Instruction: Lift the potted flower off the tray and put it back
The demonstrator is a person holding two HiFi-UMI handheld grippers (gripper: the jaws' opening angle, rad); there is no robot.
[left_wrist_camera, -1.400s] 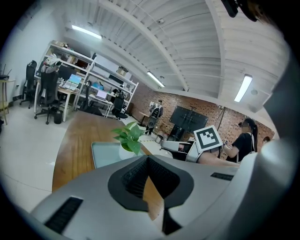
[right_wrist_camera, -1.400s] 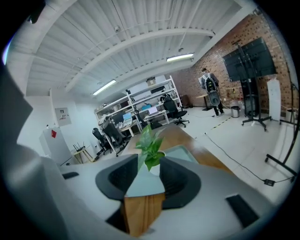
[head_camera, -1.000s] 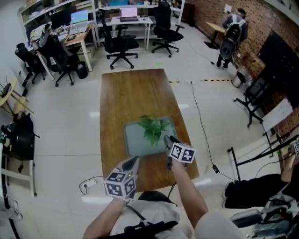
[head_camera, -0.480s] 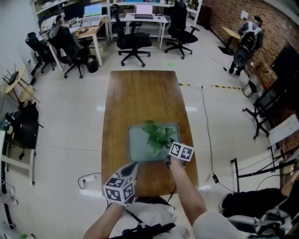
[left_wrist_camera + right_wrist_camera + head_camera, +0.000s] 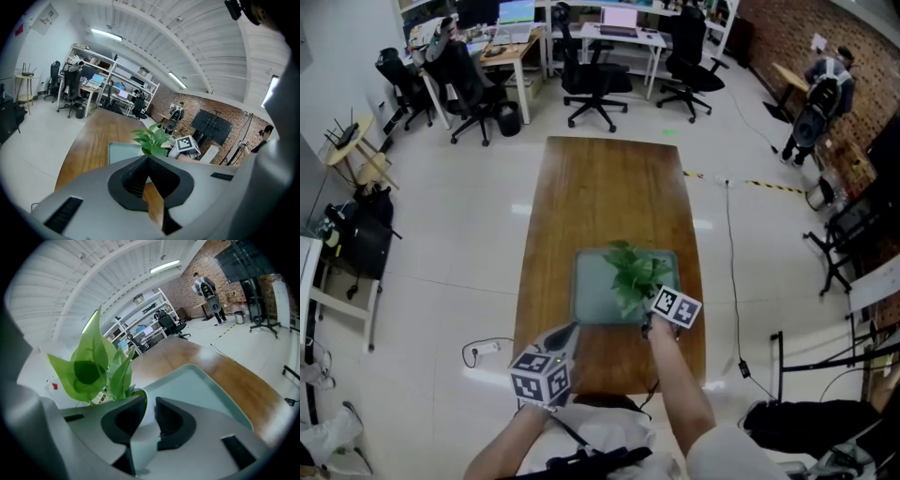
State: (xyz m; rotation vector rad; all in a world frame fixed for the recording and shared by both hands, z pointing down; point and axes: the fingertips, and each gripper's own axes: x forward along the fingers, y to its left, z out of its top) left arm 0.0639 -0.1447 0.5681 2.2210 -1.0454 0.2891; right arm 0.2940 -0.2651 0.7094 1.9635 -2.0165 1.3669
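The potted flower with green leaves stands in the near right part of the pale green tray on the wooden table. My right gripper is at the plant's base. In the right gripper view its jaws have just been closing, and they hold the wall of the white pot between the pads. One pad is inside the rim and the other outside. My left gripper hovers over the table's near edge, left of the tray, jaws together and empty. The tray and plant lie ahead of it.
Office chairs and desks with monitors stand beyond the table's far end. A person is by the brick wall at the far right. A cable runs on the floor along the table's right side.
My right gripper has come down and in against the plant's base, and its jaws have narrowed around the pot wall. The left gripper has barely shifted.
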